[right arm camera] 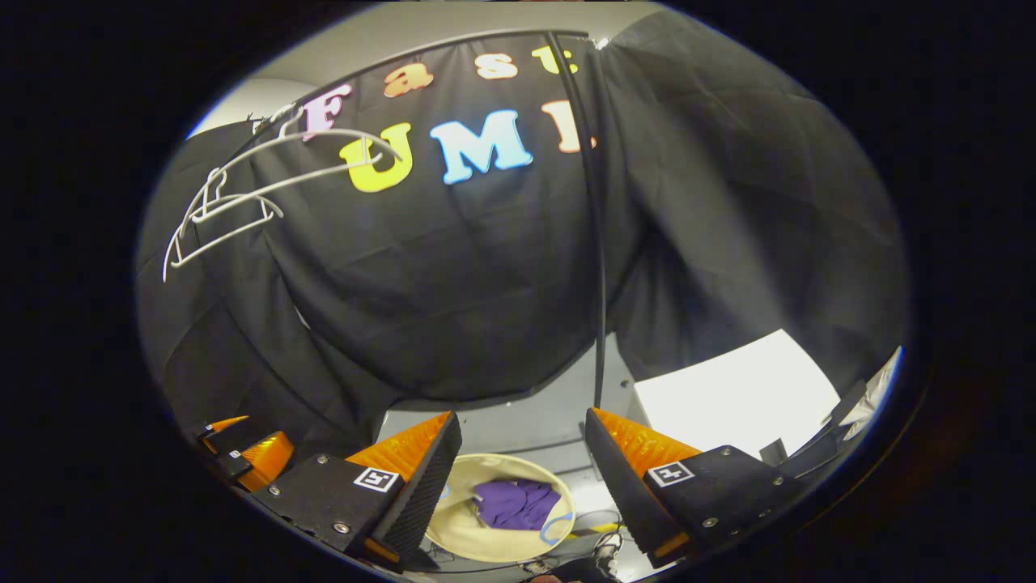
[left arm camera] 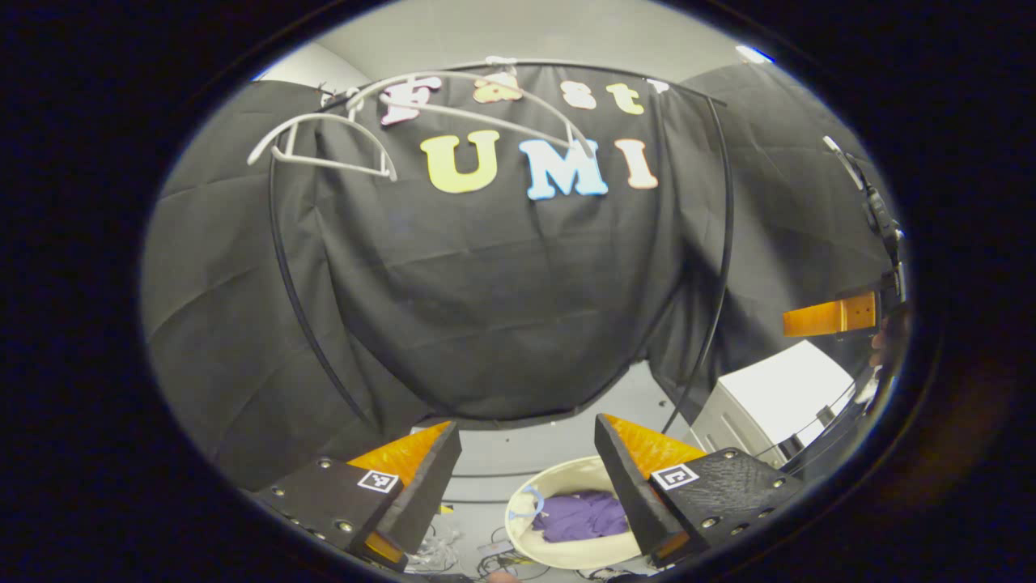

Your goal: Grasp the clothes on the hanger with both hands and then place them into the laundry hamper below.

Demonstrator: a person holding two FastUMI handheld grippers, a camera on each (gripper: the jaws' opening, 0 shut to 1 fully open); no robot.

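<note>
In the left gripper view, the left gripper has its fingers spread wide with nothing between them. Below that gap sits the laundry hamper, a pale round tub on the floor, and the purple clothes lie bunched inside it. A blue loop rests against the hamper's inner wall beside the clothes. Cables trail on the floor just in front of the hamper. To the right of the hamper stands a white box. Above that box, at the edge of this view, the right gripper's fingers poke in, too little of them visible to judge their spread from here.

The right gripper view settles that: the right gripper is also wide open and empty, with the hamper and the clothes directly below the gap. The left gripper shows to the left of the hamper.

Farther back, a black rail rises behind the hamper, and high to its left hang two bare white hangers, also seen in the left gripper view.
</note>
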